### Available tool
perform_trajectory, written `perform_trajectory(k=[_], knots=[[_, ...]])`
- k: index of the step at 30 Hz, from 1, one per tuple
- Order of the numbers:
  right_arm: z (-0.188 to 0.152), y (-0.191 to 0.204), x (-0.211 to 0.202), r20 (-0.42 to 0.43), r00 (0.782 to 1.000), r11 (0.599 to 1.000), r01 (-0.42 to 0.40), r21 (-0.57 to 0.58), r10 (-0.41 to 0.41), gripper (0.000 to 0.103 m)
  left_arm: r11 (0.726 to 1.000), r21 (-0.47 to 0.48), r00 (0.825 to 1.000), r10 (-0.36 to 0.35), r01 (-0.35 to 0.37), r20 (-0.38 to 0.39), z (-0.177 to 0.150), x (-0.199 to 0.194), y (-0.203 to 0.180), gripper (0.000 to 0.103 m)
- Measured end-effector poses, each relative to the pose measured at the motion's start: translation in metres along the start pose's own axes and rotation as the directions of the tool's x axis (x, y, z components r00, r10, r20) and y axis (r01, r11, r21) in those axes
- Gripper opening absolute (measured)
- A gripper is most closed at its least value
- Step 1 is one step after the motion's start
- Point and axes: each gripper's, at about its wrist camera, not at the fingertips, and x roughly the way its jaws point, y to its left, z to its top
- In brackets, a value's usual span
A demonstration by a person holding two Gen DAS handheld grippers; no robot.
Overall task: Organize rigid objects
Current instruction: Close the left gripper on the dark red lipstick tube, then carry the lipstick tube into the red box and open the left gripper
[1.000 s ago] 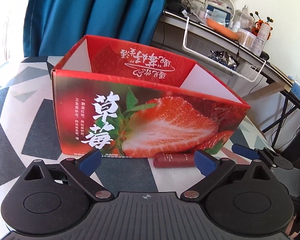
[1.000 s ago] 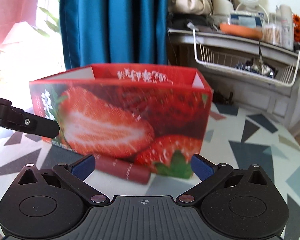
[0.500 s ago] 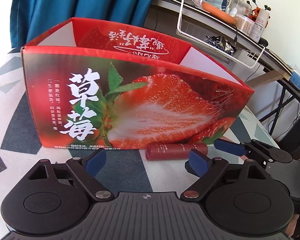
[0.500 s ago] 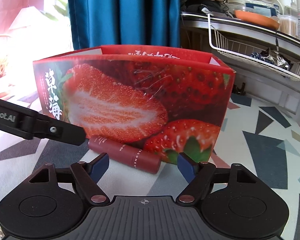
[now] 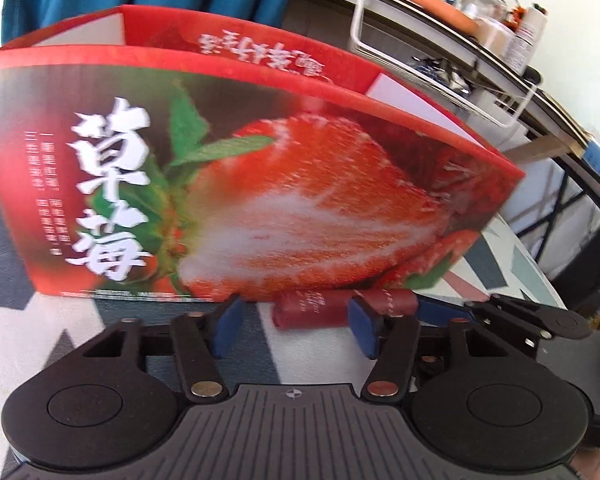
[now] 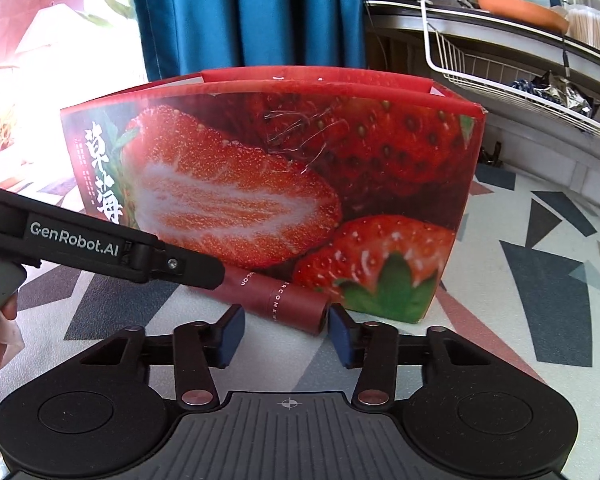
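Both grippers, left [image 5: 294, 330] and right [image 6: 286, 334], have closed in, jaws parted and empty, on the tube [image 6: 276, 300] lying against the box [image 6: 268, 184]; crowding could roll it away.

You have one strawberry-printed box [image 6: 284, 200] in front of you and one dark red tube [image 6: 276, 298] lying at its foot on the one patterned worktop [image 6: 540, 300]. Two claws are in play: your left claw [image 5: 292, 332] and your right claw [image 6: 287, 336]. Behind, you can count one blue curtain [image 6: 252, 12], one white wire basket [image 6: 512, 84] and one orange dish [image 6: 520, 8].
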Motion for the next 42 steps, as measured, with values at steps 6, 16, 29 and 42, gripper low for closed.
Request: perform_trajectory(k=[6, 16, 29, 42], knots=[[0.001, 0.0, 0.001, -0.005, 1.0, 1.0, 0.005, 0.002, -0.005, 0.039, 1.0, 0.018, 1.0, -0.002, 0.002, -0.008, 0.0, 0.006, -0.01, 0.048], [-0.002, 0.009, -0.003, 0.009, 1.0, 0.998, -0.013, -0.067, 0.014, 0.029, 0.999, 0.007, 0.999, 0.046, -0.046, -0.008, -0.008, -0.008, -0.006, 0.045], [-0.001, 0.028, -0.018, 0.041, 0.999, 0.994, -0.007, -0.111, 0.012, 0.029, 0.998, 0.021, 0.998, 0.059, -0.06, 0.032, -0.011, -0.037, -0.004, 0.046], [0.038, 0.05, -0.061, 0.176, 0.984, 0.982, 0.028, -0.188, 0.006, 0.029, 0.999, 0.014, 0.983, 0.042, -0.045, 0.18, 0.008, -0.093, -0.009, 0.046]])
